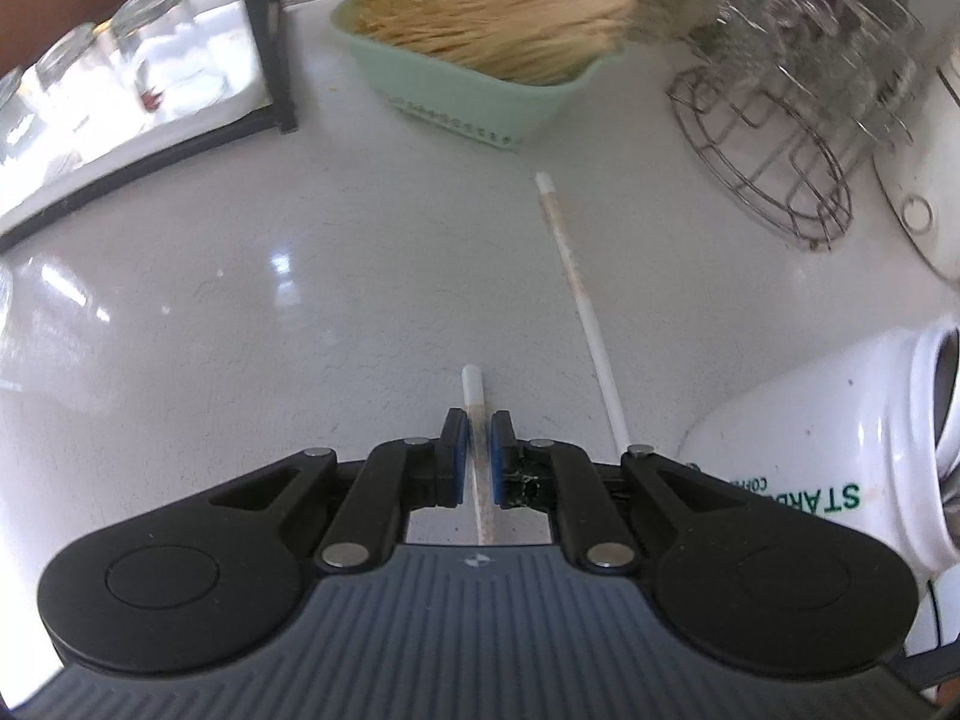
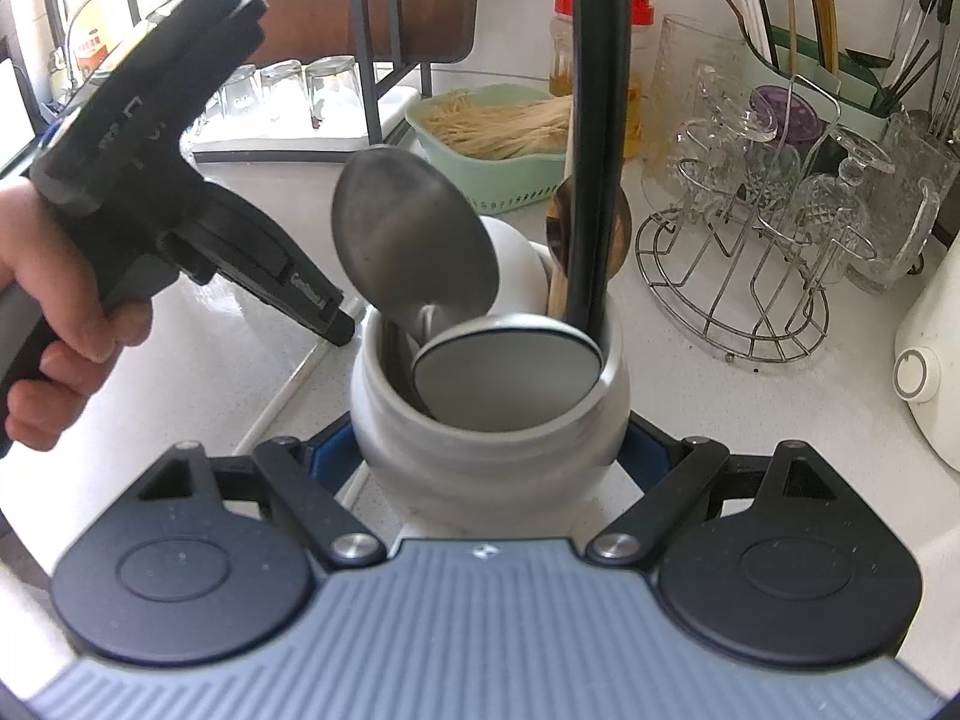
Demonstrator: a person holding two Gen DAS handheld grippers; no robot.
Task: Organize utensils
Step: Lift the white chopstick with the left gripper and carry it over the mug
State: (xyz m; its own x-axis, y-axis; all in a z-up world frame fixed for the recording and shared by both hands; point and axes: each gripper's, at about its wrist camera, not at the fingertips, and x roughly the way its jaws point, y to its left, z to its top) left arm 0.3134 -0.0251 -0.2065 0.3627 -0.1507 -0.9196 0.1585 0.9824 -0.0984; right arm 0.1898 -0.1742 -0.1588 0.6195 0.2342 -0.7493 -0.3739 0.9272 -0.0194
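My left gripper (image 1: 478, 420) points down at the white counter, shut on a white chopstick (image 1: 471, 384) whose tip sticks out beyond the blue pads. A second white chopstick (image 1: 576, 276) lies loose on the counter just to its right. A white utensil jar (image 2: 480, 456) sits between the fingers of my right gripper (image 2: 483, 450), which is shut on its body. The jar holds two steel spoons (image 2: 414, 246), black chopsticks (image 2: 591, 150) and a gold spoon (image 2: 561, 228). In the right wrist view a hand holds the left gripper (image 2: 336, 330) just left of the jar.
A green basket (image 1: 456, 102) of wooden sticks stands at the back. To its right is a wire rack (image 1: 774, 168) with glasses, to its left a black-framed tray (image 1: 150, 90) of glasses. A white appliance (image 2: 924, 360) sits at the far right, with a utensil drainer (image 2: 828, 66) behind.
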